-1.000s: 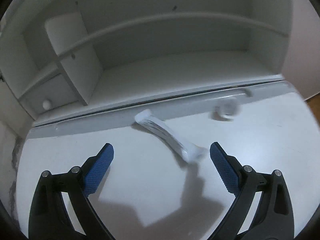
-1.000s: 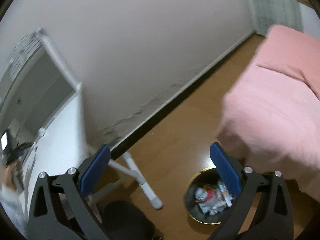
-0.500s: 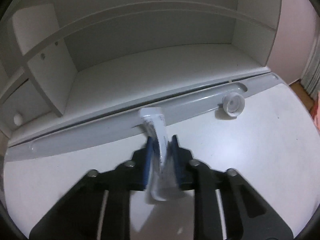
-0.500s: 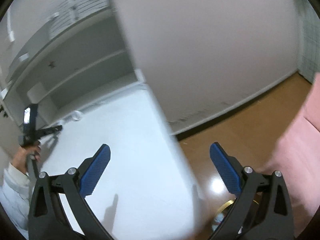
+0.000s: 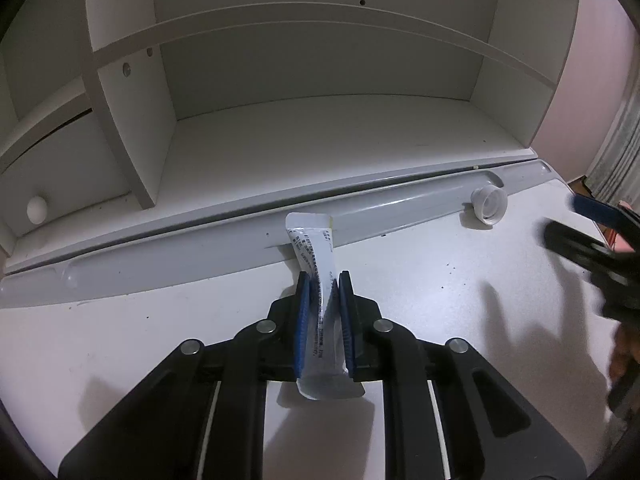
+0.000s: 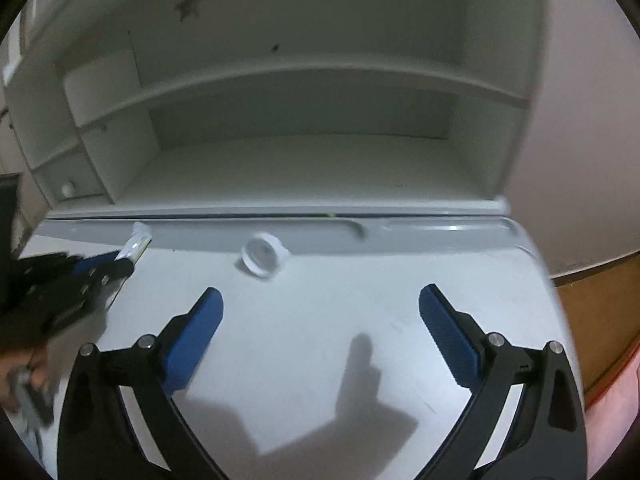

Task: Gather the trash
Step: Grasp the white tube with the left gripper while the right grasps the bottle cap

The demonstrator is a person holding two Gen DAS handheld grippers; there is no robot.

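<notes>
With the left gripper (image 5: pixel 324 280) pinching the flattened tube (image 5: pixel 316 276) over the worktop (image 5: pixel 460 292), lift it straight up, then lower the right gripper (image 6: pixel 320 320), fingers spread, squarely around the white cap (image 6: pixel 262 256) by the grey groove.

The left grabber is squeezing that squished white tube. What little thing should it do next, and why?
Probably lift it straight up a little. The left hand-held gripper is shut on the tube, whose far end lies over the grey groove at the back of the desk. Lifting first should free it without dragging. The right hand-held gripper is open, facing the white cap.
</notes>
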